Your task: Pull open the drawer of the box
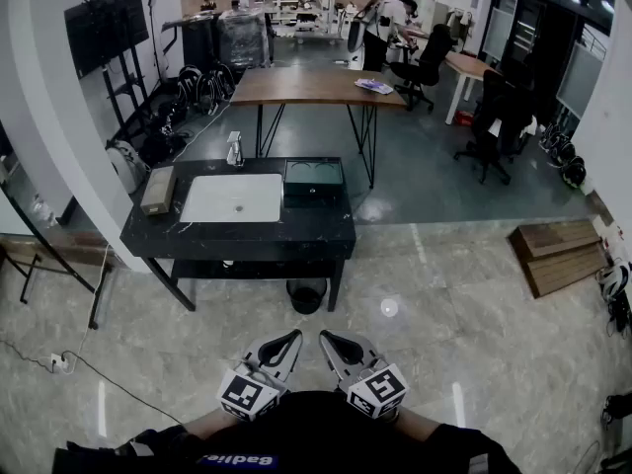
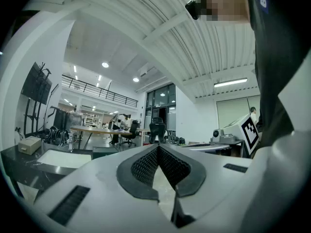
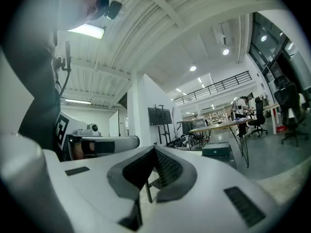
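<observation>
The box (image 1: 313, 181) is dark green with a drawer in its front. It stands on the far right part of a black table (image 1: 296, 227), some way ahead of me. It shows small in the left gripper view (image 2: 104, 152) and in the right gripper view (image 3: 216, 149). Both grippers are held close to my body, level and side by side, far short of the table. My left gripper (image 1: 293, 337) has its jaws together with nothing between them (image 2: 158, 147). My right gripper (image 1: 327, 339) is likewise shut and empty (image 3: 154, 150).
On the black table lie a white basin-like tray (image 1: 233, 197), a cardboard box (image 1: 158, 190) and a small faucet-like fixture (image 1: 235, 150). A dark bin (image 1: 307, 294) stands under it. Behind is a wooden table (image 1: 311, 85); boards (image 1: 558, 253) lie on the floor at right.
</observation>
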`<action>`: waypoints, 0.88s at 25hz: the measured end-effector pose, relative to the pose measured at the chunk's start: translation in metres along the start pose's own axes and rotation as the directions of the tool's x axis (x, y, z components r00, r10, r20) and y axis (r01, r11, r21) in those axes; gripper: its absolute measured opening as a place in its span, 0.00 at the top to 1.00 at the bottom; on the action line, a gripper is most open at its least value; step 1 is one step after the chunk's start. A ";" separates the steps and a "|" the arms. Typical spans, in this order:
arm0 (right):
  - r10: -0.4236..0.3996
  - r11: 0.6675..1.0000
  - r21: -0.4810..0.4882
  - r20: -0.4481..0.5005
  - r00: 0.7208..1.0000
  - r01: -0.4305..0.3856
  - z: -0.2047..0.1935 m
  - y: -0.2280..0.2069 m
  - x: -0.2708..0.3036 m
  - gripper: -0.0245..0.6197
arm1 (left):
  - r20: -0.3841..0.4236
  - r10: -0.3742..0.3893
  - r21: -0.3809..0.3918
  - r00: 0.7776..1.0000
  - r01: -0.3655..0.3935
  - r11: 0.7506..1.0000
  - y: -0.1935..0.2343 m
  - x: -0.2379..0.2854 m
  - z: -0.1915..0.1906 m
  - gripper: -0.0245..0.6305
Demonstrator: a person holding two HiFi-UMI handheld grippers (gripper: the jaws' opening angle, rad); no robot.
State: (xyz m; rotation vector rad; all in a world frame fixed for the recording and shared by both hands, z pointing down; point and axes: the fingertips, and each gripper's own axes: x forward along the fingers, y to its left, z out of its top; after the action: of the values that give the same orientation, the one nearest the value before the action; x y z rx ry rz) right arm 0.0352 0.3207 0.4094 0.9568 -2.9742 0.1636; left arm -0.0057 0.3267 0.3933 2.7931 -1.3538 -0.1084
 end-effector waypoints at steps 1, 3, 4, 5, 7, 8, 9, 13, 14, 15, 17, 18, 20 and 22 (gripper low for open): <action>0.000 1.000 0.001 0.001 1.000 0.000 0.000 0.000 0.000 0.96 | 0.000 0.000 -0.002 1.000 0.000 1.000 0.000 0.000 0.000 0.96; 0.000 1.000 0.002 0.002 1.000 0.000 -0.001 0.000 0.000 0.96 | 0.000 -0.001 -0.004 1.000 0.001 1.000 -0.001 0.000 -0.001 0.96; -0.001 1.000 0.001 0.003 1.000 0.001 -0.001 0.000 0.000 0.96 | -0.001 -0.001 -0.004 1.000 0.001 1.000 -0.001 0.001 -0.002 0.96; -0.002 1.000 0.001 0.005 1.000 0.002 -0.001 -0.001 0.000 0.96 | -0.002 -0.001 -0.003 1.000 0.001 1.000 -0.001 0.001 -0.002 0.96; -0.002 1.000 0.000 0.008 1.000 0.002 -0.001 -0.002 0.000 0.96 | -0.002 -0.001 0.001 1.000 0.001 1.000 0.000 0.002 -0.003 0.96; -0.001 1.000 0.001 0.008 1.000 0.001 -0.002 -0.002 0.000 0.96 | -0.003 -0.001 0.002 1.000 0.001 1.000 0.000 0.002 -0.003 0.96; 0.001 1.000 0.001 0.008 1.000 -0.001 -0.002 -0.002 -0.001 0.96 | -0.005 0.000 0.003 1.000 0.000 1.000 -0.001 0.003 -0.004 0.96; 0.007 1.000 -0.010 0.019 1.000 -0.006 -0.002 -0.004 -0.004 0.96 | -0.010 0.004 0.004 1.000 -0.004 1.000 -0.004 0.006 -0.005 0.96; 0.009 1.000 -0.011 0.022 1.000 -0.008 -0.002 -0.005 -0.005 0.96 | -0.012 0.005 0.002 1.000 -0.005 1.000 -0.005 0.007 -0.006 0.96; 0.011 1.000 -0.009 0.023 1.000 -0.011 -0.002 -0.006 -0.007 0.96 | -0.014 0.005 0.002 1.000 -0.005 1.000 -0.007 0.009 -0.006 0.96; 0.013 1.000 0.001 0.025 1.000 -0.013 -0.003 -0.010 -0.010 0.96 | -0.018 0.004 0.003 1.000 -0.004 1.000 -0.010 0.014 -0.008 0.96; 0.013 1.000 0.006 0.026 1.000 -0.014 -0.003 -0.013 -0.012 0.96 | -0.020 0.004 0.004 1.000 -0.004 1.000 -0.011 0.017 -0.009 0.96; 0.012 1.000 0.014 0.030 0.999 -0.013 -0.003 -0.020 -0.015 0.96 | -0.023 0.004 0.006 1.000 -0.003 1.000 -0.014 0.023 -0.010 0.96; 0.012 1.000 0.016 0.034 0.999 -0.012 -0.002 -0.028 -0.019 0.96 | -0.026 0.006 0.008 1.000 -0.006 1.000 -0.018 0.031 -0.011 0.96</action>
State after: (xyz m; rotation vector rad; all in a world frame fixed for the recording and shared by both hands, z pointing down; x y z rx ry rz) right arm 0.0674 0.3095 0.4137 0.9530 -3.0146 0.1740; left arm 0.0282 0.3134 0.4017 2.7865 -1.3593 -0.0663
